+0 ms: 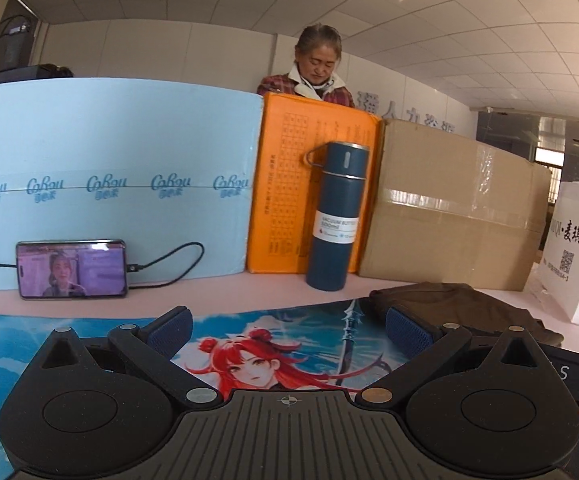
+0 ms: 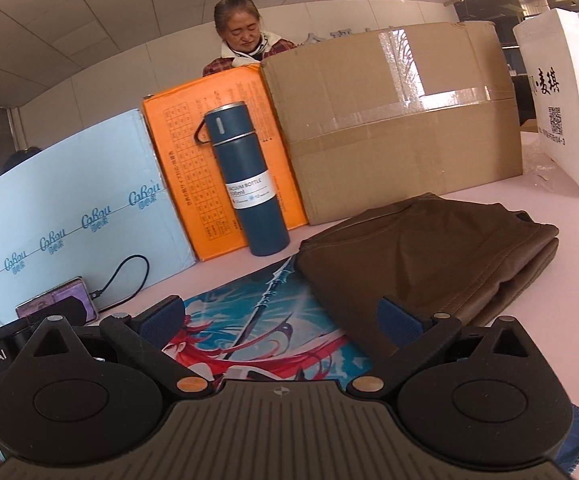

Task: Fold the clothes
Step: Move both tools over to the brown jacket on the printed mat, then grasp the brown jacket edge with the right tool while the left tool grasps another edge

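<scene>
Brown folded garment (image 2: pixel 429 256) lies at centre right of the right wrist view, partly on the printed mat (image 2: pixel 273 320) and partly on the pink surface (image 2: pixel 577 248); in the left wrist view it sits at right of centre. Right gripper (image 2: pixel 283 322) hovers low with its jaws released and empty, the right finger just before the garment's near edge. Left gripper (image 1: pixel 289 326) is likewise spread wide over the mat, holding nothing. Behind stand a blue bottle (image 2: pixel 245 180), an orange box (image 2: pixel 209 152), a cardboard box (image 2: pixel 401 120), a pale blue box (image 1: pixel 109 184) and a white bag (image 2: pixel 569 100); a phone (image 1: pixel 71 269) leans at lower left of the left wrist view
</scene>
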